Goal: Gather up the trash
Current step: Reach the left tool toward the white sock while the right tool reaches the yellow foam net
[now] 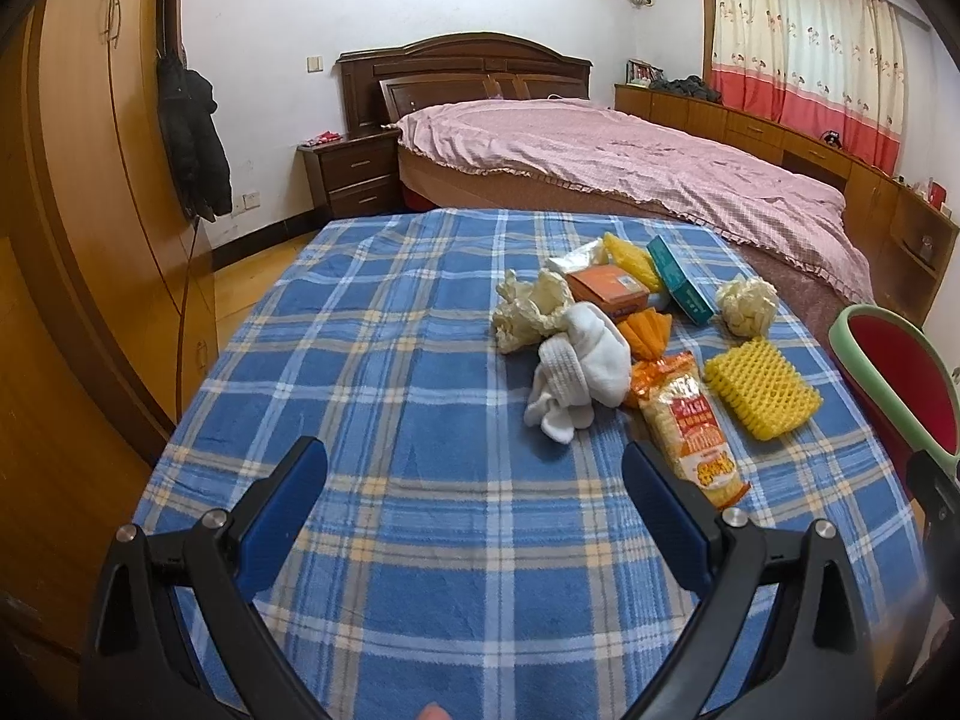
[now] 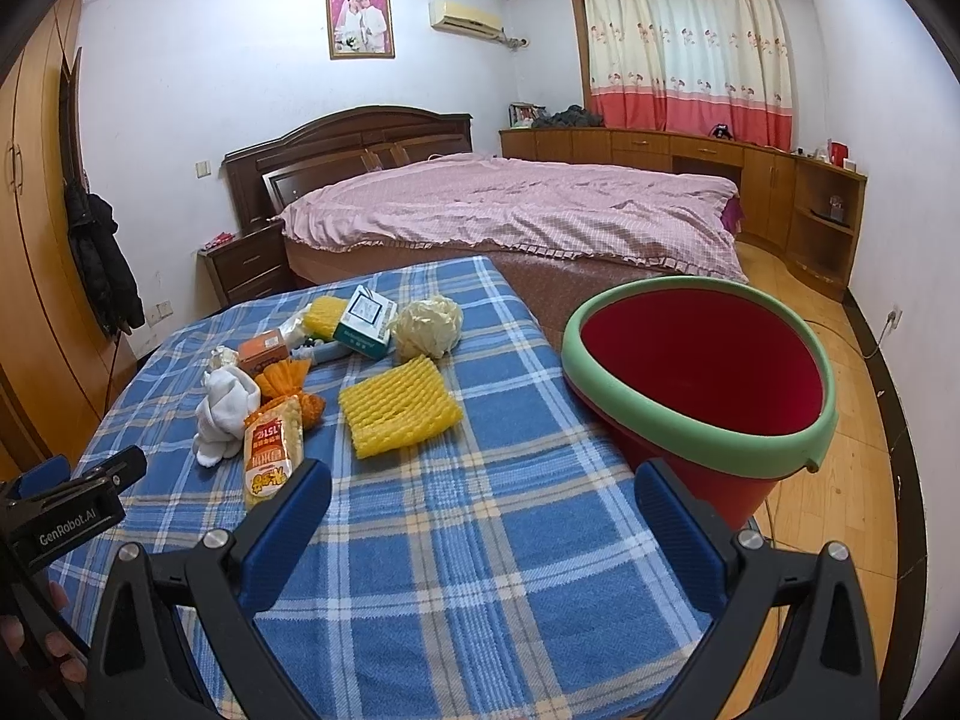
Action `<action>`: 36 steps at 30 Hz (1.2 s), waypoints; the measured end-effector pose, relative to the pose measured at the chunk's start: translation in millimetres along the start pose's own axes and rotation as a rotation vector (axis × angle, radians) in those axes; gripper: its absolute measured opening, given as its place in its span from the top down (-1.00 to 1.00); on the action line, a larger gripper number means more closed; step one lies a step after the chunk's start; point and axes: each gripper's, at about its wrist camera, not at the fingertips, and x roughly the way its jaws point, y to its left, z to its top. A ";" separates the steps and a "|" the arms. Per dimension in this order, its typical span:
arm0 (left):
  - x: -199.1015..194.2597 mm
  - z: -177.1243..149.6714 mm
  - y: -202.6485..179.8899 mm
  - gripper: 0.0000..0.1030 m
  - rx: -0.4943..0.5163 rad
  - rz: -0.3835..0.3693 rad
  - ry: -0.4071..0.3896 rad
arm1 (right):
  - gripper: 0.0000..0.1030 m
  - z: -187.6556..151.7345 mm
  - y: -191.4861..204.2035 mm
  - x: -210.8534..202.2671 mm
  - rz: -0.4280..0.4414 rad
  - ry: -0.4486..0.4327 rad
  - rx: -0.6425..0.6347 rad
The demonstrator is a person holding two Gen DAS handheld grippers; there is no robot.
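Currently both tongs stand wide, nothing between their fingers. Left gripper (image 1: pixel 474 468) hovers over bare blue plaid blanket (image 1: pixel 420 528); the trash pile lies ahead of it and to its right. Nearest its right finger: noodle packet (image 1: pixel 690 426), lying lengthwise, its near end just beside that fingertip. White socks (image 1: pixel 576 378) sit ahead, touching the packet's left side. Yellow foam net (image 1: pixel 762 390) lies right of the packet, apart from it. Farther ahead: orange box (image 1: pixel 609 291), teal box (image 1: pixel 681 279), a crumpled cream wad (image 1: pixel 531 309) left of the socks, a second wad (image 1: pixel 747 303) at far right. Right gripper (image 2: pixel 480 492) hovers over the blanket's right edge. Red bucket (image 2: pixel 702 372) with green rim stands ahead-right of it, just beyond its right finger, off the blanket's edge. Noodle packet (image 2: pixel 270 444) lies ahead-left, touching or just beside its left fingertip; cannot tell which. Foam net (image 2: pixel 399 405) lies straight ahead, between pile and bucket. Left gripper (image 2: pixel 90 498) body shows at far left.
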 end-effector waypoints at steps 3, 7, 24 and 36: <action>0.4 8.4 2.6 -0.91 0.005 0.006 -0.010 | -1.00 4.2 6.3 8.0 0.007 0.001 -0.005; 4.4 21.4 6.1 -0.91 0.013 0.009 -0.004 | -1.00 14.8 9.1 12.9 0.012 0.014 -0.014; 81.2 52.0 -13.2 -0.84 0.095 -0.097 0.136 | -1.00 45.8 32.8 83.4 -0.022 0.160 -0.053; 105.4 47.2 -32.7 -0.64 0.199 -0.259 0.200 | -0.92 47.3 49.6 122.1 -0.061 0.229 -0.046</action>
